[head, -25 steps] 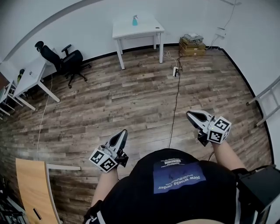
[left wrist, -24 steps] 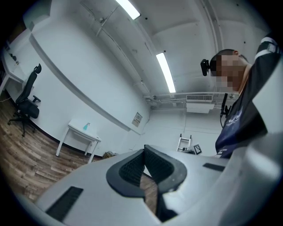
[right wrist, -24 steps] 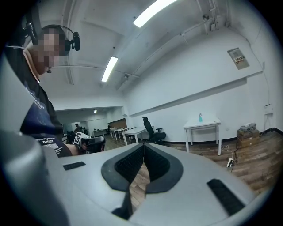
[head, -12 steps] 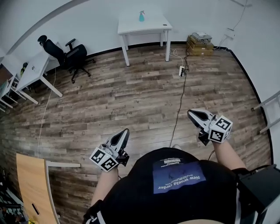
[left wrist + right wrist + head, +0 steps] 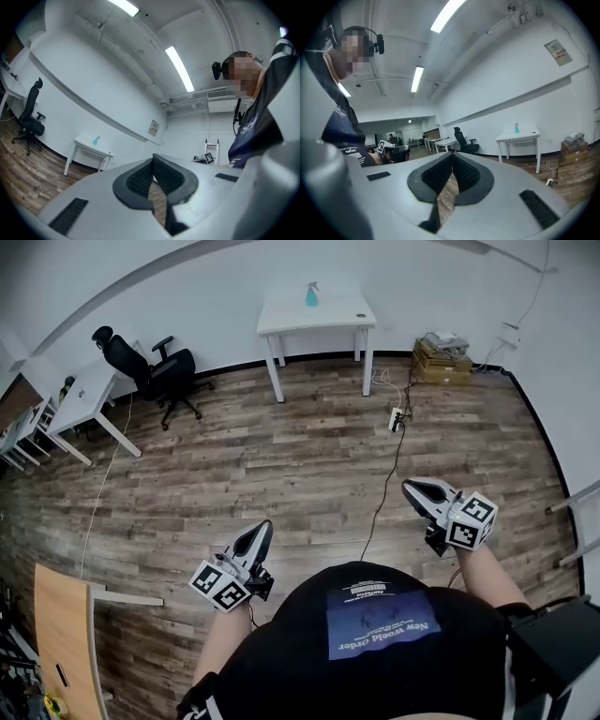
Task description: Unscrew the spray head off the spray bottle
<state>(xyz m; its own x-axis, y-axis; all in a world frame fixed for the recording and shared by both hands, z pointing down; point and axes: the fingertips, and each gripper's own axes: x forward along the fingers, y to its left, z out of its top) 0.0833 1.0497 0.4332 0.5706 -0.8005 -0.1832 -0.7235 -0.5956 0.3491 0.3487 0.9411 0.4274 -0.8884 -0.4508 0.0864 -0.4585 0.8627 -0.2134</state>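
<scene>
Left gripper [image 5: 262,527]: held low in front of my left side, jaws pressed together with nothing between them.
Right gripper [image 5: 411,487]: out at my right side, jaws together, empty.
Aim: both point ahead, about level.
Left forearm [image 5: 223,641]: bare, bent forward.
Right forearm [image 5: 487,575]: bare, bent forward.

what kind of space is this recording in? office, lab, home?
Probably a sparse office or lab room: a white table with a spray bottle by the wall, a black office chair beside more white desks, and a power strip on the wood-look floor.
</scene>
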